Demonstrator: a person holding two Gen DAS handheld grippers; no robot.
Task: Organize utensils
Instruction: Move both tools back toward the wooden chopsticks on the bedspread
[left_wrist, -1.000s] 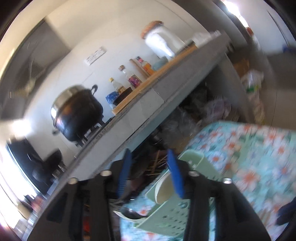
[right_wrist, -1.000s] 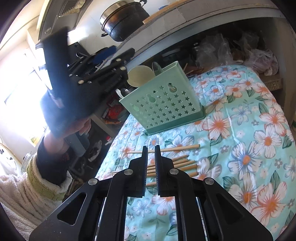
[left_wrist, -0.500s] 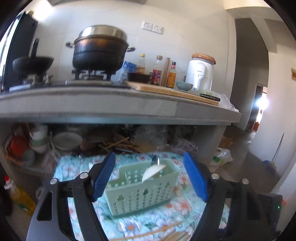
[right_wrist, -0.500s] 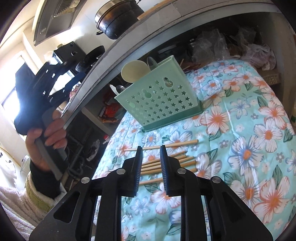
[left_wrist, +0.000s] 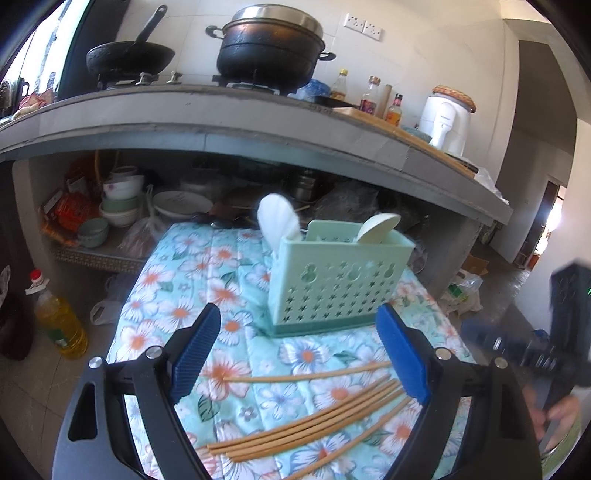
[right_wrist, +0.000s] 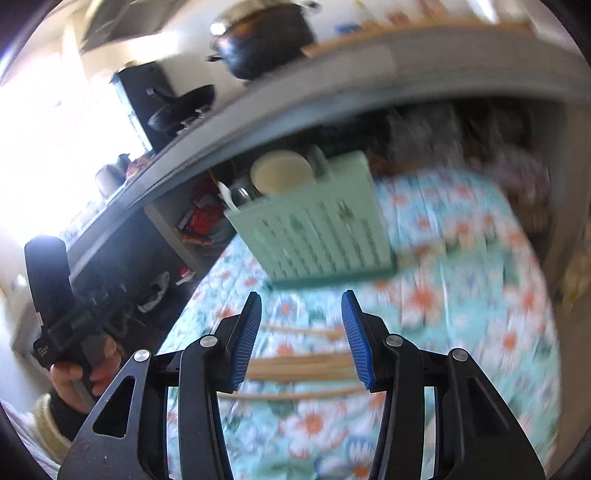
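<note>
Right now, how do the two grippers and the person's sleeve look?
Both the left gripper and the right gripper have black angular frames with silver bolts and ribbed blue finger pads. The sleeve looks white and fluffy, with a dark cuff.

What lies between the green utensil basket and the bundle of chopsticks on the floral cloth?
In the left wrist view, one chopstick lies apart on the floral cloth, between the basket and the bundle of chopsticks. Otherwise bare cloth.

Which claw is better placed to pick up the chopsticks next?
Probably the right claw: it is open with the chopsticks lying directly between its fingers. The left claw is open too, but spread wide.
</note>
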